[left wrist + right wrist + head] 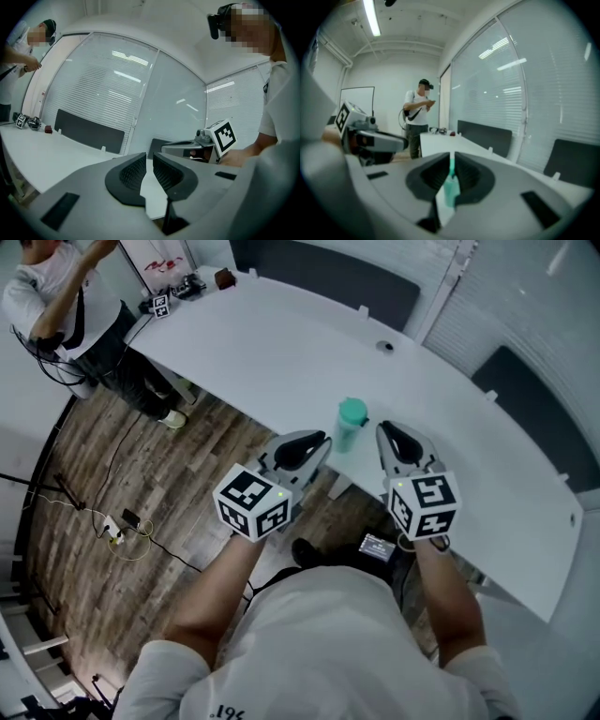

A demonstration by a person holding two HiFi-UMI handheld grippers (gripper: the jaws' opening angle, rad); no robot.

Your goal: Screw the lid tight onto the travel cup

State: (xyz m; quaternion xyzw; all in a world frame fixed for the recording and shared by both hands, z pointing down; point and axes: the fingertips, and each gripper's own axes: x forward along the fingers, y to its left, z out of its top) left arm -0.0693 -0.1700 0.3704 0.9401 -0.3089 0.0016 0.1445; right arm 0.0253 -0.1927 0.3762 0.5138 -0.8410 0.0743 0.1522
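The travel cup [351, 433] stands upright by the near edge of the white table [281, 343] with its teal lid [352, 411] already seated on top. The left gripper [322, 441] is just to its left and the right gripper [383, 428] just to its right, each with jaws drawn together on nothing. To tighten well, I judge both should open first: the left clamps the cup's body to stop it spinning, and the right takes the lid squarely and turns it level.
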